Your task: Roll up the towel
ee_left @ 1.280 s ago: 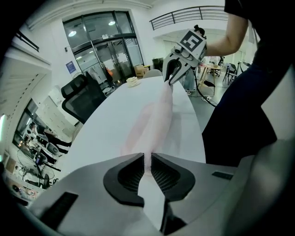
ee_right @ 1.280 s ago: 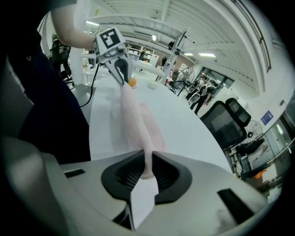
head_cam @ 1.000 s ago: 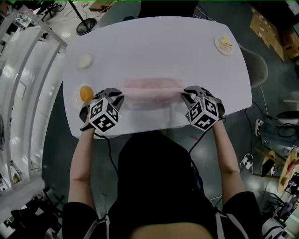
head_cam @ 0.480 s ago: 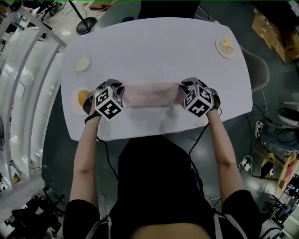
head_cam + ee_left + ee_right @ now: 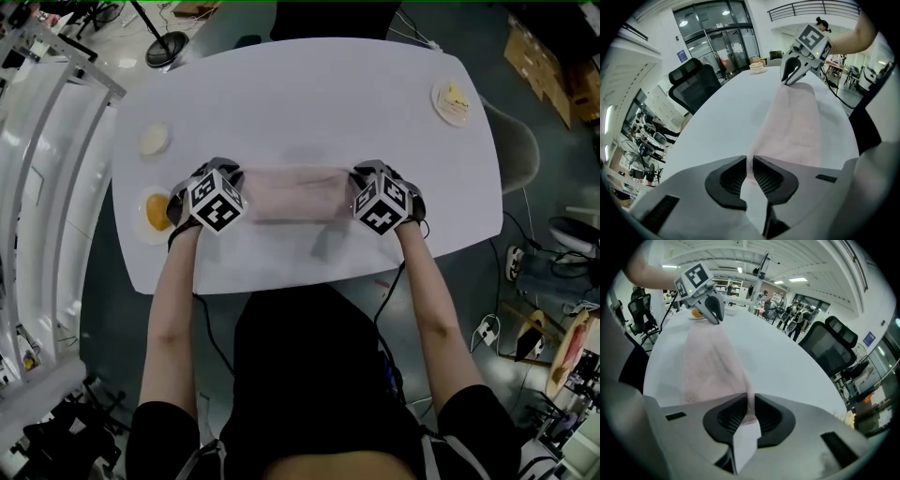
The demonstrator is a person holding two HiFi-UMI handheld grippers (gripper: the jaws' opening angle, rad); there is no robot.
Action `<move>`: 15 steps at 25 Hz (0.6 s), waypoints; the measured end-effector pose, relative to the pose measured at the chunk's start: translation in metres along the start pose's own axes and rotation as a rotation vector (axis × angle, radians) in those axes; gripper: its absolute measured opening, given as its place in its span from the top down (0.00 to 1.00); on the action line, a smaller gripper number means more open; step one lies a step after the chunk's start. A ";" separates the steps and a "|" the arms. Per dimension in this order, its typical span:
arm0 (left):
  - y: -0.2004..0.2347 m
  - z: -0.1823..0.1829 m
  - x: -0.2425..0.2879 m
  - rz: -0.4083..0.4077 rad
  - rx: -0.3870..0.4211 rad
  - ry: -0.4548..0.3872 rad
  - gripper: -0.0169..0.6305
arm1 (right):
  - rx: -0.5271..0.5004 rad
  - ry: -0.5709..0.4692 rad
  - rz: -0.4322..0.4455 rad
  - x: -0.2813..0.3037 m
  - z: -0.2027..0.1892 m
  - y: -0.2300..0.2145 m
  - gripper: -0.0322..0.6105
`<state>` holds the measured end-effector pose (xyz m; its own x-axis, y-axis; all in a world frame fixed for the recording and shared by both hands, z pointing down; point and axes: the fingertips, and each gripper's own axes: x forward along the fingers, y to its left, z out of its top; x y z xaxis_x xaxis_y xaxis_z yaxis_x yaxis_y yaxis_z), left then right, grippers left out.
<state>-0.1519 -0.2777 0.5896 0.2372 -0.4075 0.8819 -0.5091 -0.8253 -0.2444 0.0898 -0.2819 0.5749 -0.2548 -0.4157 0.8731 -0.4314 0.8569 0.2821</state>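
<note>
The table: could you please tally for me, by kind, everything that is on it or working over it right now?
Towel: 1
Small plates: 3
Claws shut on the towel, left claw and right claw: 2
Total: 6

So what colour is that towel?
Pale pink: the towel shows clearest in the left gripper view.

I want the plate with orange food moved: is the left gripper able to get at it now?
Probably not: the left gripper is shut on the towel, though the plate lies close beside it, nothing between.
</note>
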 end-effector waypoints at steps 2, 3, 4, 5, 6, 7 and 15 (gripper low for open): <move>0.001 0.001 0.007 -0.005 -0.004 0.005 0.90 | 0.007 0.008 0.000 0.005 -0.002 -0.003 0.86; 0.001 0.001 0.010 -0.010 -0.008 0.007 0.90 | 0.009 0.011 0.001 0.007 -0.003 -0.003 0.86; 0.001 0.000 0.013 -0.015 -0.014 0.009 0.90 | 0.011 0.014 0.003 0.010 -0.003 -0.003 0.86; 0.001 -0.001 0.016 -0.019 -0.023 0.010 0.90 | 0.014 0.014 0.005 0.012 -0.004 -0.003 0.86; 0.001 -0.001 0.018 -0.023 -0.032 0.009 0.90 | 0.019 0.014 0.006 0.013 -0.004 -0.003 0.86; 0.000 -0.001 0.019 -0.026 -0.043 0.006 0.90 | 0.025 0.012 0.006 0.014 -0.005 -0.003 0.86; 0.016 0.003 0.011 0.005 -0.216 -0.079 0.74 | 0.143 -0.029 -0.039 0.005 -0.005 -0.019 0.73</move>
<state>-0.1548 -0.2971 0.5939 0.2938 -0.4480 0.8444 -0.6739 -0.7236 -0.1494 0.1009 -0.2990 0.5758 -0.2594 -0.4586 0.8500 -0.5601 0.7884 0.2544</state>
